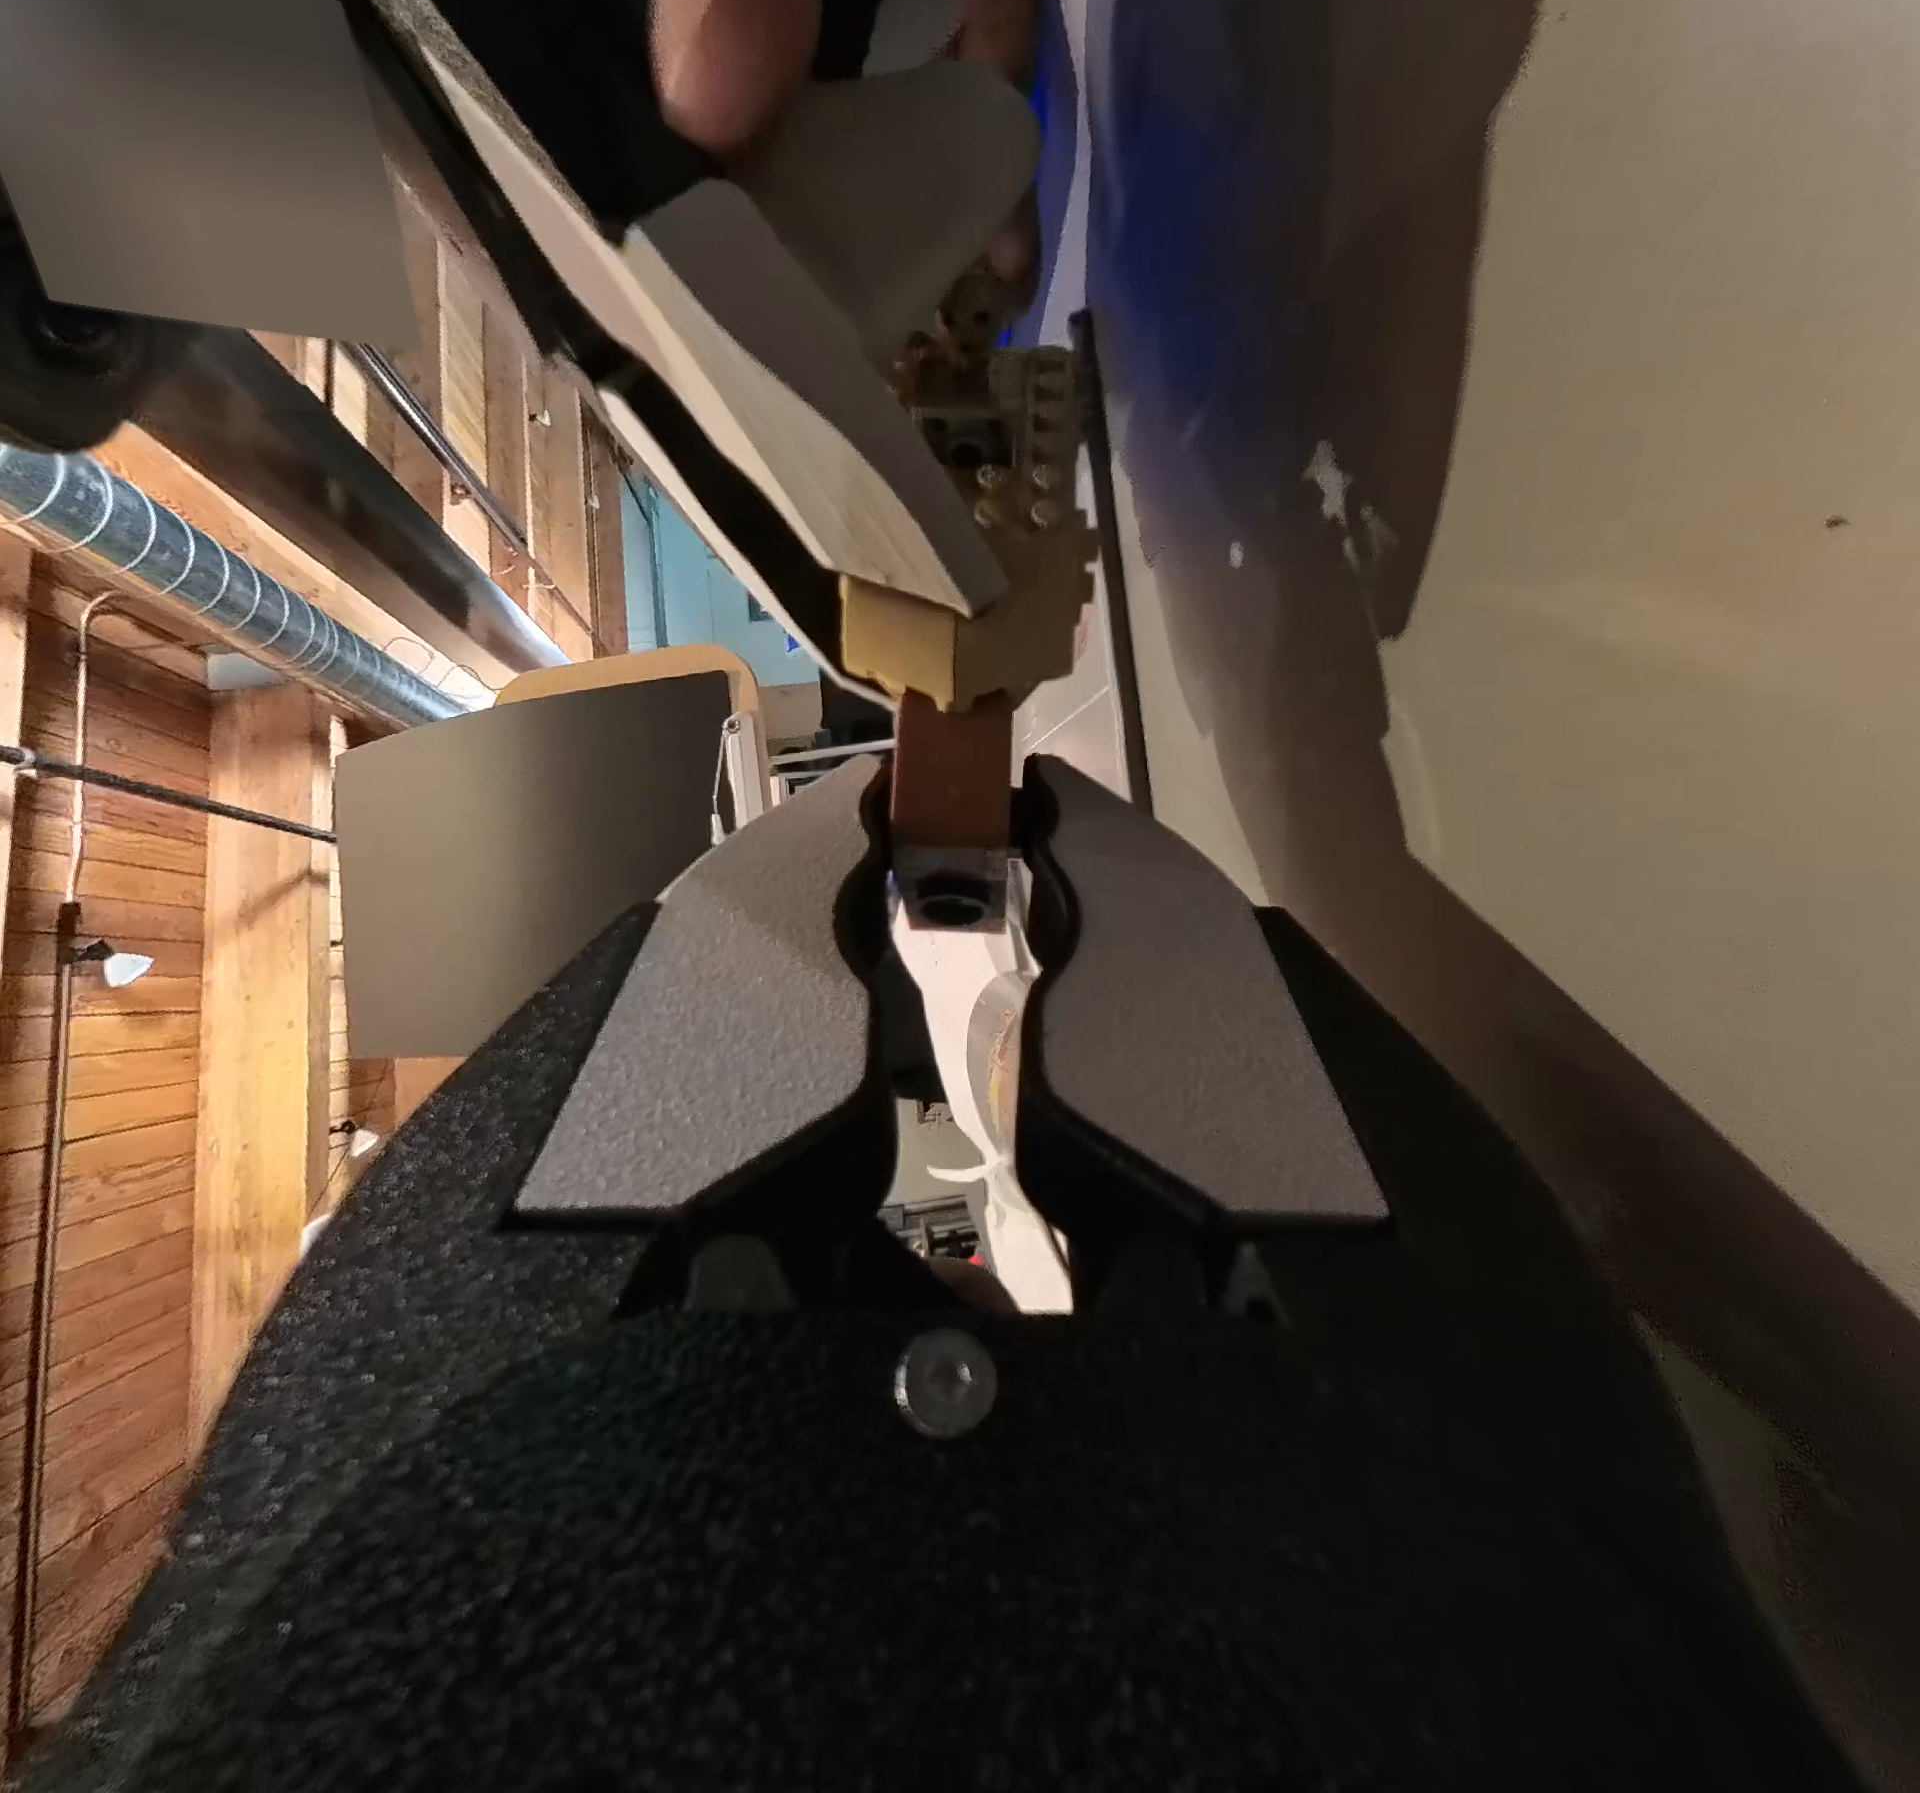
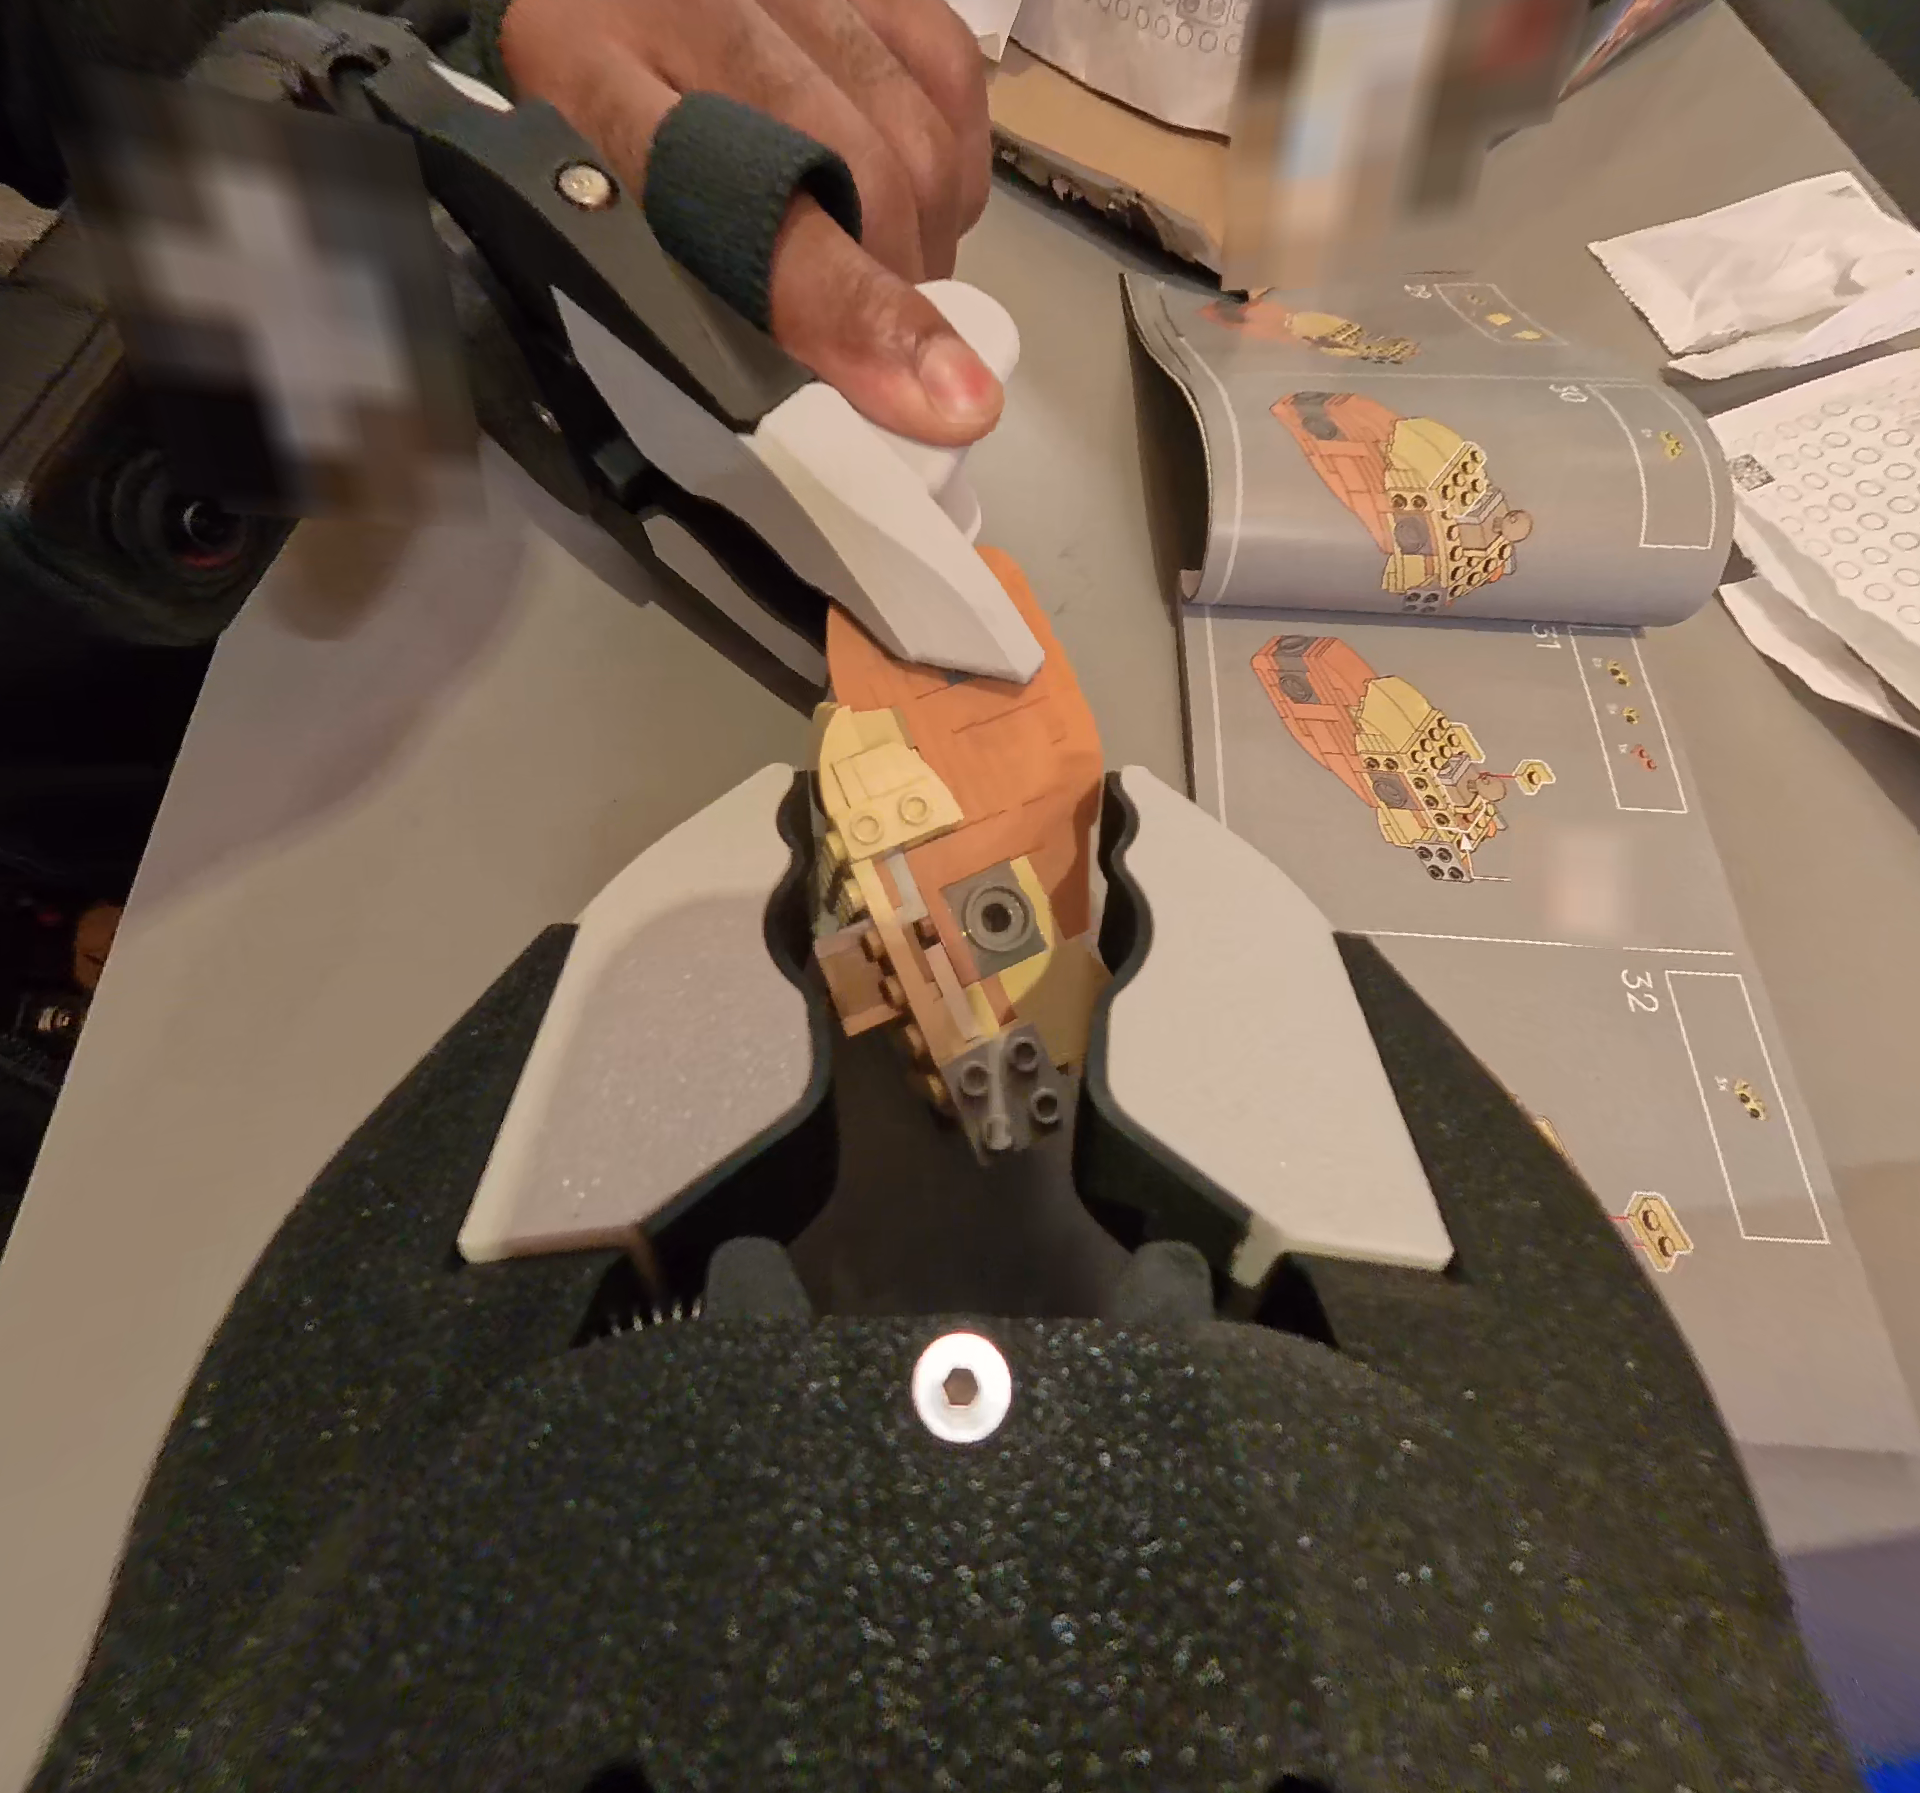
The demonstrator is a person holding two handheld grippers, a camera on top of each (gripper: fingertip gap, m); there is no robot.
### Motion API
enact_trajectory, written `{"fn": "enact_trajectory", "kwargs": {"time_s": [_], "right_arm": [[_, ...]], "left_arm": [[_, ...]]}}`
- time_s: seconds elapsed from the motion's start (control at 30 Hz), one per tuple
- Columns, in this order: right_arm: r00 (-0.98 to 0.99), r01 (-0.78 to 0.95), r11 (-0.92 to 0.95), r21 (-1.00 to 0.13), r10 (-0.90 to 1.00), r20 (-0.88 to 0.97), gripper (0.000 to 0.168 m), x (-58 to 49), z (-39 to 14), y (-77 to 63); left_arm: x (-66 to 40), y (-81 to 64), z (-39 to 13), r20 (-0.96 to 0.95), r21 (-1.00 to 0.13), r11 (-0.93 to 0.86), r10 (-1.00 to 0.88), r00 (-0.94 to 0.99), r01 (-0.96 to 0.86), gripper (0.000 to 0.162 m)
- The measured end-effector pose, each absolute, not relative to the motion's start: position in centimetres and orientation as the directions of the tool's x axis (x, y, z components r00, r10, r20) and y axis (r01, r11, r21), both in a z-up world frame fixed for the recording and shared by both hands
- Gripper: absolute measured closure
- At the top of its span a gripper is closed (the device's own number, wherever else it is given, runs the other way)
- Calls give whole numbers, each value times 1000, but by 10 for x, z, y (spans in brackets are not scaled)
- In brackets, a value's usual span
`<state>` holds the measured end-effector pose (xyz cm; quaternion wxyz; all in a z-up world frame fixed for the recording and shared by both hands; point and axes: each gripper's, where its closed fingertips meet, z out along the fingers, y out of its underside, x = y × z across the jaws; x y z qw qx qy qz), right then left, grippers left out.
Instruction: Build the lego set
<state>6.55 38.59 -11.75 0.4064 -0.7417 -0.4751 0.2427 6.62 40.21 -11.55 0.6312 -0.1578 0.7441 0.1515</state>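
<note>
The partly built lego model [image 2: 977, 808] has an orange hull, tan bricks and dark grey studded pieces. It is held in the air between both grippers. My right gripper [image 2: 951, 787] is shut on its tan and grey end. My left gripper [image 2: 914, 668] comes in from the upper left and is shut on the orange far end. In the left wrist view my left gripper [image 1: 951, 808] clamps a brown plate [image 1: 951, 777] with a dark grey brick [image 1: 951, 886] on its end. One of the right gripper's fingers [image 1: 790, 413] presses on the tan part [image 1: 914, 647].
An open instruction booklet [image 2: 1455, 808] lies on the grey table [image 2: 416, 860] to the right. White paper sheets and bags [image 2: 1818, 496] lie at the far right. A cardboard box [image 2: 1122, 143] stands behind. A person's hand [image 2: 769, 81] holds the left gripper. Both grippers' tips are close together, under 4 cm apart.
</note>
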Motion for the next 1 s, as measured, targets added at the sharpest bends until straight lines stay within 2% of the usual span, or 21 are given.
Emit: {"fn": "enact_trajectory", "kwargs": {"time_s": [0.3, 0.53, 1.0], "right_arm": [[432, 491, -248, -835, 902, -14, 110, 71, -118, 383], [420, 465, -276, -841, 905, -65, 118, 70, -118, 380], [419, 473, -275, -837, 906, -61, 119, 69, -118, 380]], "left_arm": [[65, 402, -114, -989, 46, 905, -17, -145, -422, 140], [65, 399, -111, -991, 75, 907, 22, -131, -415, 140], [64, 399, -111, -991, 54, 901, -3, -132, -430, 140]]}}
